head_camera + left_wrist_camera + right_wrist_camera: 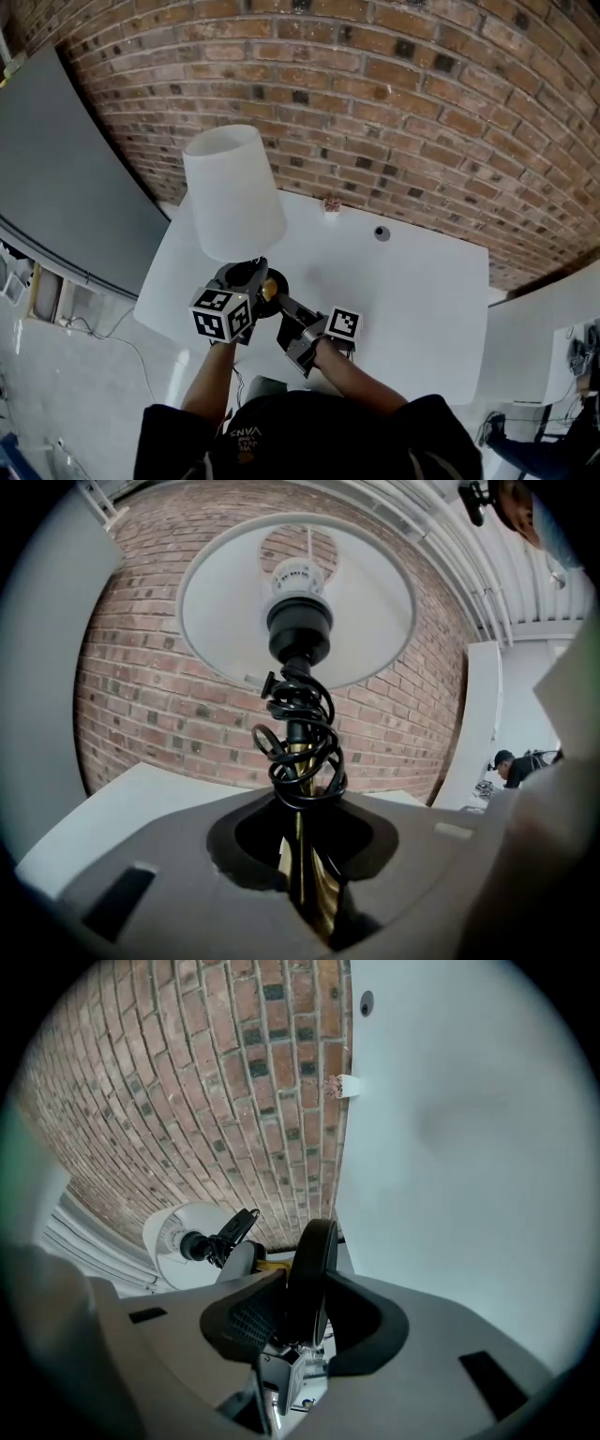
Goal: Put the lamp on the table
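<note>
The lamp has a white shade [232,192] and a brass stem [302,874] wrapped with coiled black cord [300,733]. It stands over the front left part of the white table [412,300], and its black round base [278,279] is low at the tabletop. My left gripper [248,274] is shut on the stem just above the base, which shows between the jaws of that gripper [305,892]. My right gripper [284,305] reaches in from the right. The base rim [312,1279] stands edge-on between the jaws of that gripper [305,1307], which are wide and look slack on it.
A brick wall [394,103] runs behind the table. A small tag-like object [331,203] and a round cable hole [382,233] sit near the table's back edge. A grey panel [66,187] stands at the left, a white partition [553,328] at the right. A person [506,766] is far off.
</note>
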`<state>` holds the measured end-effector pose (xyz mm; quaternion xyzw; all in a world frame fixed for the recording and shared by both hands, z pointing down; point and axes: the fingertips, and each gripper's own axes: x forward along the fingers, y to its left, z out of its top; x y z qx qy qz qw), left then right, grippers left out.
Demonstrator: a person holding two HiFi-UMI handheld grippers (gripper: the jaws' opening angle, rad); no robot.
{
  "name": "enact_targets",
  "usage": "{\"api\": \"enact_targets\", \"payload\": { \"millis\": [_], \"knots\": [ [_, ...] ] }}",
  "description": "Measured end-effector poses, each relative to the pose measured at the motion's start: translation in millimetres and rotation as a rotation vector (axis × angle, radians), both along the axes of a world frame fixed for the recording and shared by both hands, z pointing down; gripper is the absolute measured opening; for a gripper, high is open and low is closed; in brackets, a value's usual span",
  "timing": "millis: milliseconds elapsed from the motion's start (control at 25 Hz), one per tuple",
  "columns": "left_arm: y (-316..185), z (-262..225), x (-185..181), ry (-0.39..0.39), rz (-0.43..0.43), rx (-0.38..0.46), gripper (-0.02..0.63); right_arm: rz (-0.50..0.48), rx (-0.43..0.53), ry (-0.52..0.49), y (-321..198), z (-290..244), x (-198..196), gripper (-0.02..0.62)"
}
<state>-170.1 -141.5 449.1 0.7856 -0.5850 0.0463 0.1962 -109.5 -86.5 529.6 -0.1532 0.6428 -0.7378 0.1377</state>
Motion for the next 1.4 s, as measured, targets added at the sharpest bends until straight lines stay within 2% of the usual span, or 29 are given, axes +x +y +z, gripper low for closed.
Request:
{"api": "enact_targets", "payload": {
  "millis": [320, 720, 1040, 1400],
  "knots": [
    [-56.3, 14.5, -23.5, -0.002, 0.145, -0.013, 0.078, 0.143, -0.001, 0.041, -50.2, 15.8, -30.7, 0.115],
    [-107.8, 35.7, -43.1, 0.018, 0.223, -0.02, 0.078, 0.241, 0.023, 0.071, -97.4, 32.8, -51.6, 0.12],
    [-145.5, 52.5, -50.3, -0.024, 0.267, -0.012, 0.078, 0.364, 0.036, 0.153, -132.4, 46.2, -21.6, 0.127],
    [-182.2, 86.4, -55.5, -0.069, 0.286, 0.044, 0.078, 0.431, 0.057, 0.222, -134.6, 55.3, 10.3, 0.104]
  ]
}}
